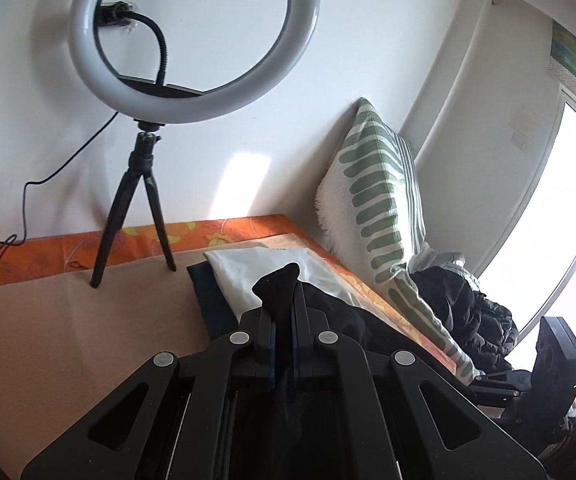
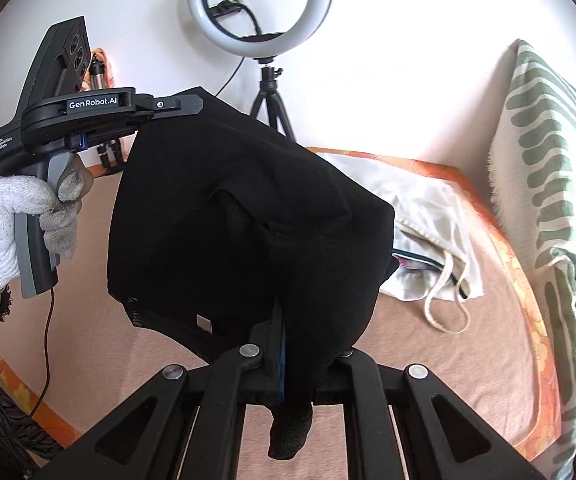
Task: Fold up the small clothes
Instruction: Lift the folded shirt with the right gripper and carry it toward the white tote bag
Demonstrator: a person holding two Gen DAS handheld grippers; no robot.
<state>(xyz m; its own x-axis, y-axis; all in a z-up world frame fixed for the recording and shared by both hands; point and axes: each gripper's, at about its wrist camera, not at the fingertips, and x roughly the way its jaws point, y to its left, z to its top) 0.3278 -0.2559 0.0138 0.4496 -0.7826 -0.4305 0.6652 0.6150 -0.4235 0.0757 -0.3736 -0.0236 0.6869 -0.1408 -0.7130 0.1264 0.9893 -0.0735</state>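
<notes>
Black knit garment (image 2: 247, 220) hangs above peach-covered bed (image 2: 107, 360), between both grippers. Crumpled white cloth bag (image 2: 428, 216) lies right of it. White ring light on black tripod (image 2: 259, 8) stands behind.

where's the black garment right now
In the right wrist view the black knit garment hangs mid-frame above the peach bed cover, stretched between the left hand-held gripper and right hand-held gripper, left of the white cloth bag.

Black garment (image 2: 247, 220): small, dark knit, one pale square tag near its lower hem. Lifted off the bed, hanging slack and bunched between the left tongs (image 2: 197, 106) and right tongs (image 2: 288, 344), one corner pinched in each; a tuft pokes past the left tips.
</notes>
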